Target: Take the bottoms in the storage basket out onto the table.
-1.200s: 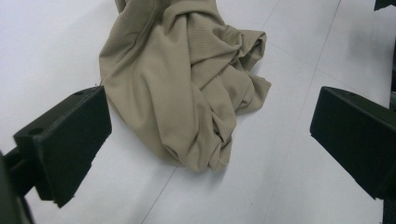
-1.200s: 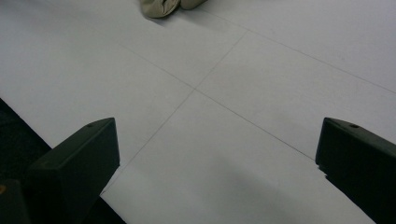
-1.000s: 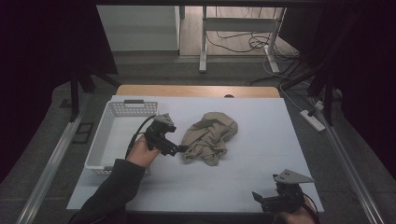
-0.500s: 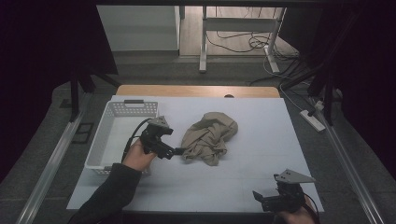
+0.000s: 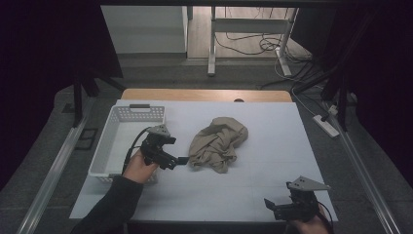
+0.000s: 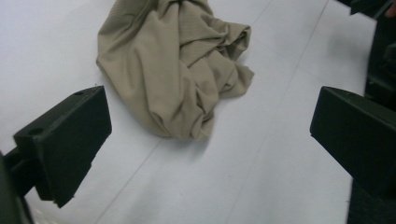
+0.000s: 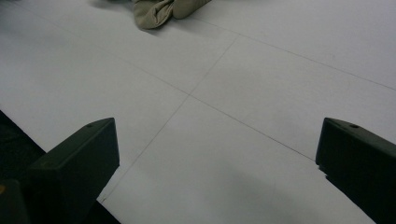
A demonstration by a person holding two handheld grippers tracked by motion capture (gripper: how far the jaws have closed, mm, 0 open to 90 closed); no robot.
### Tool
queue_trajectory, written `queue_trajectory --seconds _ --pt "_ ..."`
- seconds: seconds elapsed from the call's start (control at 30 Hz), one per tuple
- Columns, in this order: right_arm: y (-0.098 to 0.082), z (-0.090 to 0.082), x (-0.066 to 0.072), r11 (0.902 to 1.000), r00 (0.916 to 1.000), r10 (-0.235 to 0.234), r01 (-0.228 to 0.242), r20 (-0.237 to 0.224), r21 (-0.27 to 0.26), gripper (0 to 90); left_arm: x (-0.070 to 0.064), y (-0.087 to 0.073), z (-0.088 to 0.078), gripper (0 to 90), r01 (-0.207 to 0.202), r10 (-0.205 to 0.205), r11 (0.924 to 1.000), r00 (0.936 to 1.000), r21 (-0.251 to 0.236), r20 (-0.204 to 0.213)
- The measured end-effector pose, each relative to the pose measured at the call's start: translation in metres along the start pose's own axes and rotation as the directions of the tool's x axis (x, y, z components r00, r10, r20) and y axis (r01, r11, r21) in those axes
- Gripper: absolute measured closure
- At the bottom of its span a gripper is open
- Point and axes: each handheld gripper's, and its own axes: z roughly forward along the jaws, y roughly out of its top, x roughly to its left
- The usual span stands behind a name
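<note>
Approach step: my left gripper (image 5: 181, 160), jaws spread, just short of crumpled beige cloth (image 5: 218, 143) ahead. Next: advance, pinch near edge. Right gripper (image 5: 269, 204) spread, idle.

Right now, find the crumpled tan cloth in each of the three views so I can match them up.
High view: the cloth lies mid-table, just right of the left gripper.
Left gripper view: upper middle, ahead of the open jaws.
Right gripper view: just a corner at the top edge, left of centre.
Shared landmark: the white table, whose thin seam lines appear in both gripper views.
</note>
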Motion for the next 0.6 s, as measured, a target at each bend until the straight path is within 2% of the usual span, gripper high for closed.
queue_trajectory --seconds 0.23,0.6 --pt "0.000 0.001 0.001 0.9999 0.9999 -0.013 0.013 -0.001 0.006 0.0 -0.008 -0.005 -0.005 0.0 -0.024 0.024 0.9997 0.9996 -0.004 -0.018" --pt "0.000 0.001 0.003 0.9994 0.9995 -0.030 0.030 0.004 0.015 0.0 -0.016 -0.018 -0.014 0.0 -0.026 0.025 0.9993 0.9994 -0.028 -0.025"
